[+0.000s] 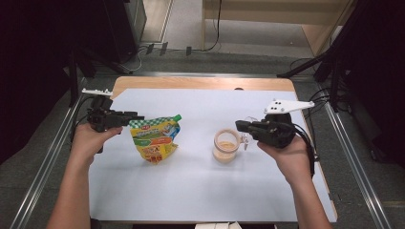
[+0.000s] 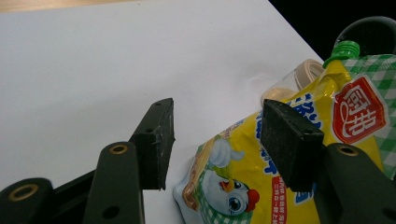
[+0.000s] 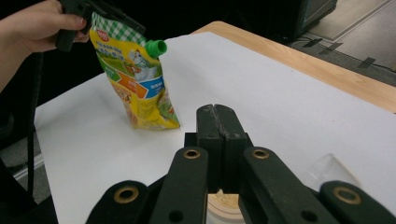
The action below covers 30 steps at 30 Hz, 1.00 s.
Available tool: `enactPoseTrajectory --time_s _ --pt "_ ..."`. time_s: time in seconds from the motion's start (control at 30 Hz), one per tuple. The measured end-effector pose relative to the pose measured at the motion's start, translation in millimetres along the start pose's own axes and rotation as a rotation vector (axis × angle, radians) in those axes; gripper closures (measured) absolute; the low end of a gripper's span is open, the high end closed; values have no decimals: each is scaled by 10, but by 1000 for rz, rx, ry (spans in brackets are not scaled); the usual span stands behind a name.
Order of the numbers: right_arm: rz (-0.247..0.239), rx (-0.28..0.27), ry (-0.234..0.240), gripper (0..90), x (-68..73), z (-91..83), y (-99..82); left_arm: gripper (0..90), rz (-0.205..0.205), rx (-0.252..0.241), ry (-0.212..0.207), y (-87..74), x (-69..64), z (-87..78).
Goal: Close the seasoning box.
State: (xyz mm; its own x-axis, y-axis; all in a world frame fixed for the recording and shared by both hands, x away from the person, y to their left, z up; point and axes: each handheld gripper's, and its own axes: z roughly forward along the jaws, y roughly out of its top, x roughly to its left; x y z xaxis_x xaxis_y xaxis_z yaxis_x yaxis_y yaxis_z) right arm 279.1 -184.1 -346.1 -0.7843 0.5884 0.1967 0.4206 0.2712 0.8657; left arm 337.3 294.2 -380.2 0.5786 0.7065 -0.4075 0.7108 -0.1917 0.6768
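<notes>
left gripper: I see my black two-jaw left gripper [image 1: 136, 116] at the table's left, hand wrapped round its body, jaws pointing toward the pouch's top edge.
left jaw state: the left gripper view shows a clear gap between its pads [image 2: 156, 140], pouch lying past the right pad; from the right gripper view the tip sits at the pouch's upper corner. I cannot tell if it pinches that corner.
pouch: yellow plastic spouted pouch with green-checked top, green screw cap and chicken print [image 1: 155, 137], standing tilted on the white sheet, bottom edge touching the sheet, left of centre.
right gripper: my black right gripper [image 1: 240, 125] with grey three-cornered plate on top, right of centre, tips just beside the jar's rim.
right jaw state: clenched, both pads pressed flat together with nothing between them in the right gripper view.
jar: small clear plastic jar with beige powder inside, open top [image 1: 226, 144], upright on the sheet, well apart from the pouch.
lid: something clear [image 3: 329, 170] lies on the sheet near the jar; I can't tell what it is.
surface: white sheet [image 1: 200, 191] over a wooden table [image 1: 191, 83].
</notes>
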Motion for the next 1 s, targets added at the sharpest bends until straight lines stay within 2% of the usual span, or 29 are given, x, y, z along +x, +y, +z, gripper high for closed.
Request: enactPoseTrajectory --time_s 0.23,0.43,0.8,1.0 --pt "30 -25 -61 900 -174 -223 -13 456 2 0 0 0 -1 2" --pt "84 -39 -125 900 -382 -327 -111 449 -6 0 9 0 1 5" --pt "176 -19 -179 900 -680 -309 -345 446 -8 -4 13 -2 1 1" --pt "204 7 -186 900 -781 -163 -489 446 -3 -9 18 -4 -4 4"
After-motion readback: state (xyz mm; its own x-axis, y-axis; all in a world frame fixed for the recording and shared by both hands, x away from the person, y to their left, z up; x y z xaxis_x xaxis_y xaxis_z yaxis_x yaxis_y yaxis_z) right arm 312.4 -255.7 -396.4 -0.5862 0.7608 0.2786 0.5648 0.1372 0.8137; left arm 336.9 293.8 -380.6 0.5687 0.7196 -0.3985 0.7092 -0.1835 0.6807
